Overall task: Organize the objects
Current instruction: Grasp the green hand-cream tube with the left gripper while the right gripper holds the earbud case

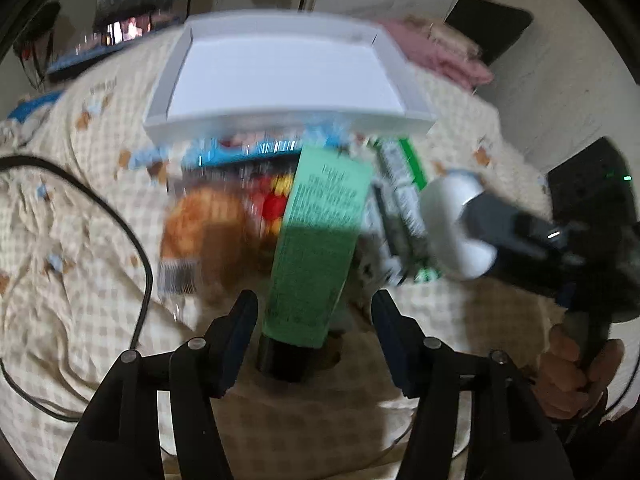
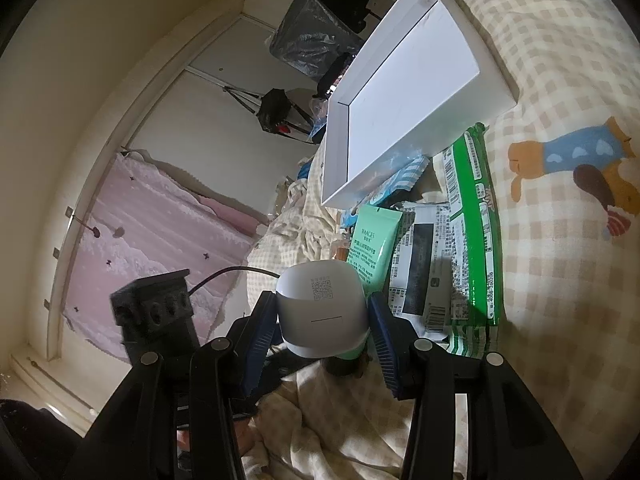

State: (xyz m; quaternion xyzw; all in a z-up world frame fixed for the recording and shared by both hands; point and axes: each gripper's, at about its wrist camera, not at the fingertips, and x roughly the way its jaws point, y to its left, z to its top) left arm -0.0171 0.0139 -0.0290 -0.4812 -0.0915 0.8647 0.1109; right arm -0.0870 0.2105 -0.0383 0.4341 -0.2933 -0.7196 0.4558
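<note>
A green tube (image 1: 316, 232) with a black cap lies on the checked bedsheet, cap toward me, between the fingers of my left gripper (image 1: 316, 320). The jaws stand open; the right pad is clear of the tube and the left pad sits close beside it. My right gripper (image 2: 324, 320) is shut on a white rounded case (image 2: 320, 300) and holds it just above the tube's cap end. From the left wrist view that case (image 1: 448, 216) and the right gripper (image 1: 472, 232) hang at the right. The green tube (image 2: 372, 248) runs on beyond the case. This view is blurred.
A shallow white box (image 1: 280, 120) (image 2: 440, 132) sits behind the pile. Around the tube lie a green wipes packet (image 2: 472, 240), a white labelled packet (image 2: 420, 264), an orange snack bag (image 1: 208, 224) and a blue striped packet (image 2: 400, 176). A black cable (image 1: 132, 240) loops left. A hand (image 1: 576, 372) grips the right tool.
</note>
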